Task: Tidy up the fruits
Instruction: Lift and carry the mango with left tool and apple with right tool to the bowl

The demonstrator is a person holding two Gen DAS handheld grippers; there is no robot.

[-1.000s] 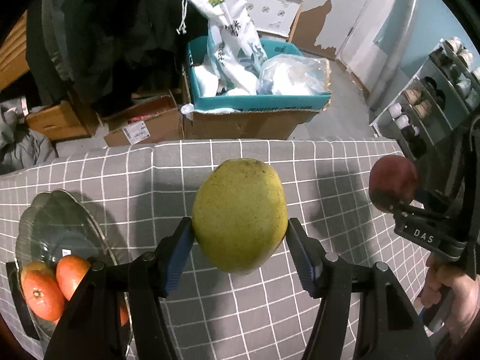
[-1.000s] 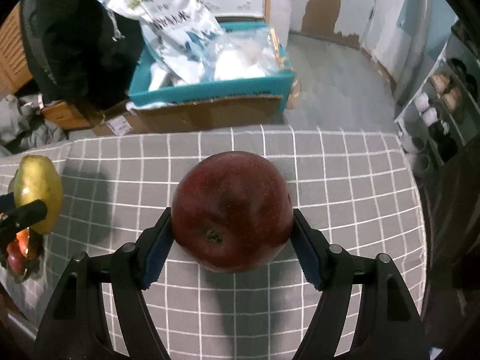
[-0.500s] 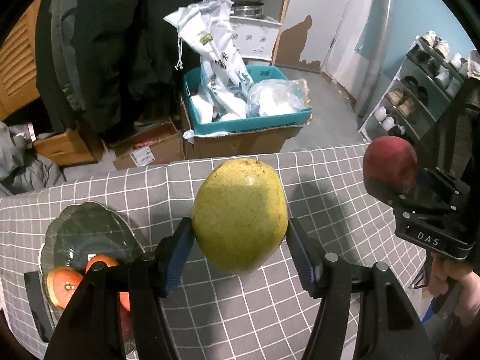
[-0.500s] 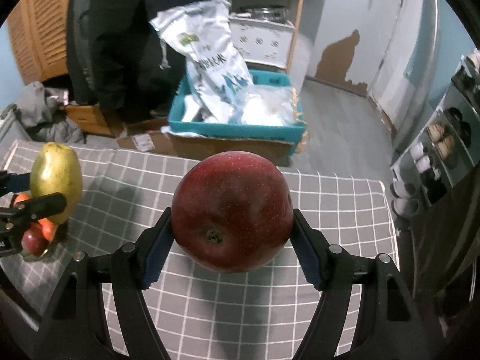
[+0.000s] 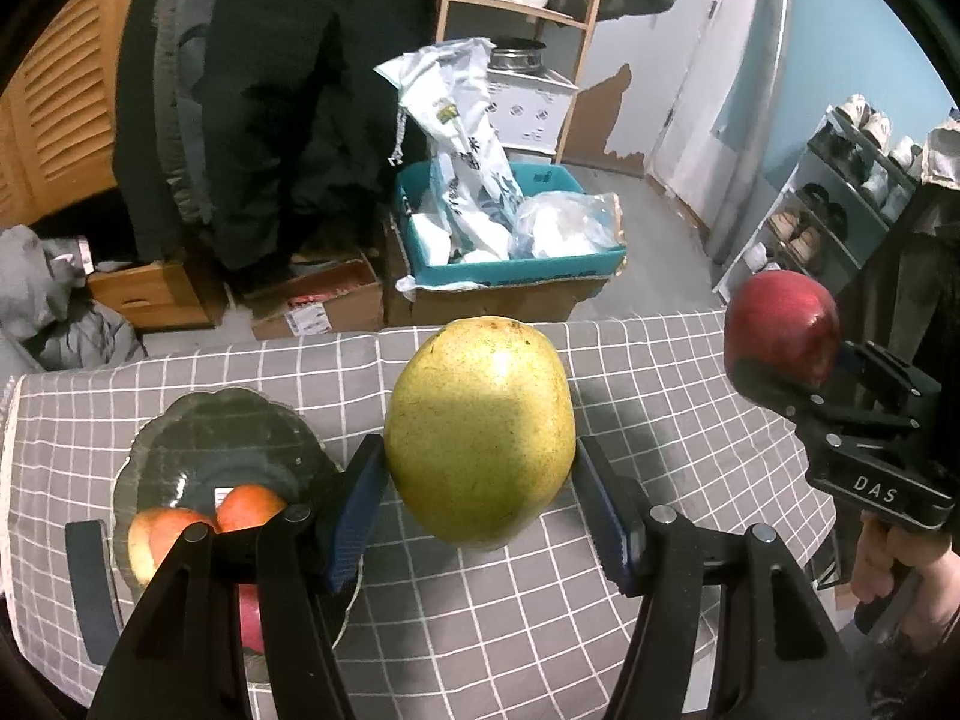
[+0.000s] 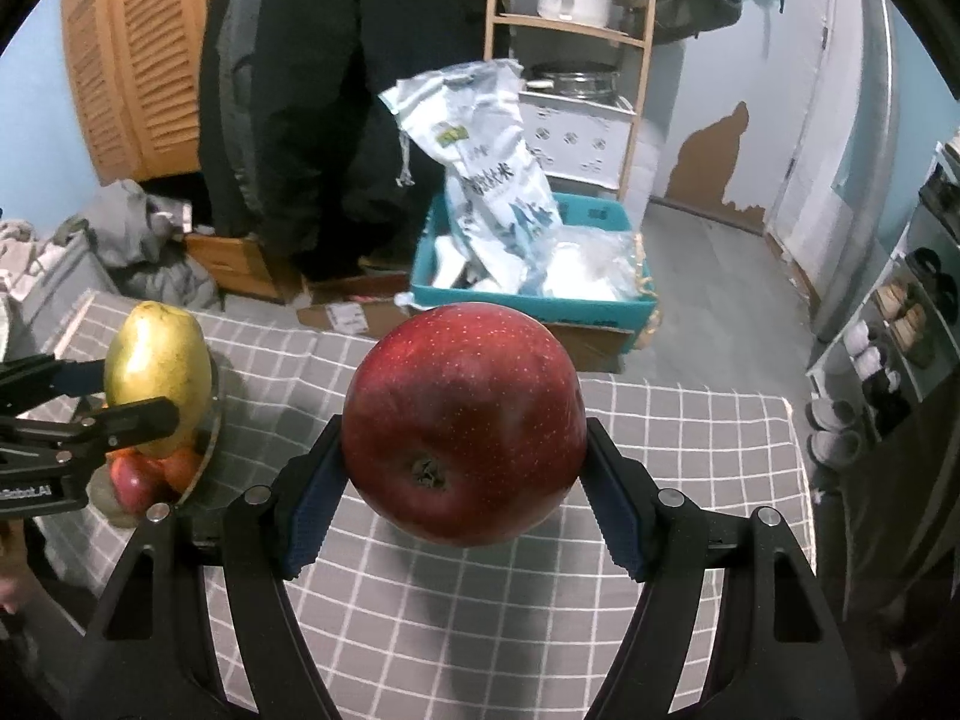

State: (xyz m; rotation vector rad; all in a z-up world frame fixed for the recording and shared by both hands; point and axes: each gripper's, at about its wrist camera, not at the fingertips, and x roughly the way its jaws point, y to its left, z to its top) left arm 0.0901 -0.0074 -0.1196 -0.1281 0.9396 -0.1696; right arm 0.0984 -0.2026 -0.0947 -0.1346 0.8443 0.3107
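A yellow-green pear (image 5: 479,429) hangs above the checked tablecloth, with my left gripper (image 5: 480,489) shut on its sides. My right gripper (image 6: 465,489) is shut on a large dark red apple (image 6: 465,423), also held in the air. In the left wrist view the apple (image 5: 780,327) and right gripper show at the right edge; the pear (image 6: 157,378) shows at the left of the right wrist view. A dark glass plate (image 5: 210,426) lies at the table's left with a few orange and red fruits (image 5: 249,501) on it, partly hidden by my left fingers.
The grey checked tablecloth (image 5: 660,396) covers the table. Beyond its far edge stand a blue-lined cardboard box of bags (image 5: 510,252), smaller boxes (image 5: 324,306), hanging dark coats (image 5: 270,90), a wooden shelf (image 6: 570,30) and a shoe rack (image 5: 840,198). A hand (image 5: 894,570) grips the right tool.
Both grippers have risen with their fruit still held and tilted up, so more of the room shows. The plate now sits farther into view at the left.
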